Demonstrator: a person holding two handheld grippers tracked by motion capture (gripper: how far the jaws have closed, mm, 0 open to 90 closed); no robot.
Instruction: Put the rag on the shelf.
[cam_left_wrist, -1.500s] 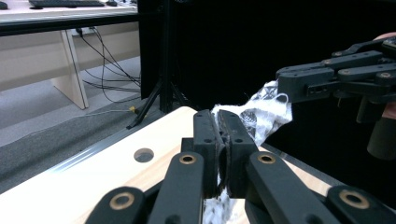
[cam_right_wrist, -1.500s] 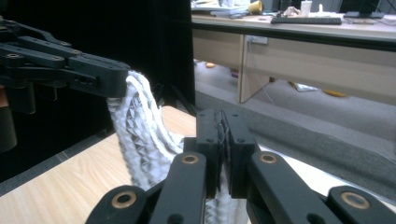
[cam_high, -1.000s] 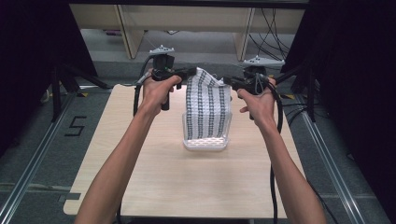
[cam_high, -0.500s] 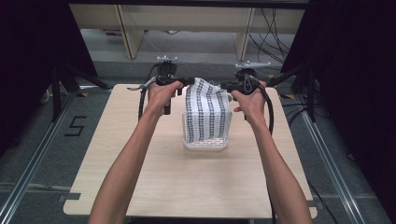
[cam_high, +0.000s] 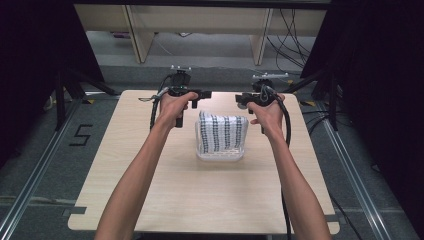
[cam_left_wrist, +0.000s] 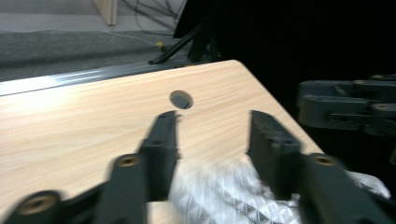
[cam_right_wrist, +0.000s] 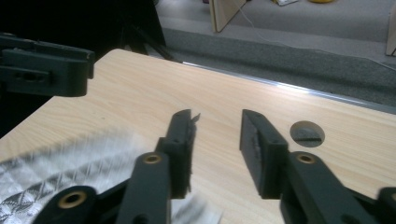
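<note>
A white cloth with dark patterned stripes (cam_high: 222, 135) lies folded in a heap at the middle of the wooden table (cam_high: 150, 190). My left gripper (cam_high: 206, 93) hovers just beyond the cloth's far left corner, jaws open and empty. In the left gripper view its jaws (cam_left_wrist: 212, 123) stand apart over bare wood, with the cloth (cam_left_wrist: 219, 196) below them. My right gripper (cam_high: 240, 99) hovers off the far right corner, also open. The right gripper view has its jaws (cam_right_wrist: 217, 116) spread over the table and the cloth (cam_right_wrist: 56, 168) at lower left.
A round hole (cam_left_wrist: 181, 99) sits in the tabletop near the far edge, and a second hole (cam_right_wrist: 307, 132) lies past the right jaws. Each gripper appears in the other's view (cam_left_wrist: 345, 107) (cam_right_wrist: 46, 65). Black stands and cables surround the table's far side.
Earlier both grippers held the cloth's top edge up between them. Now they have let go, opened and drawn apart, and the cloth has settled lower on the table.
</note>
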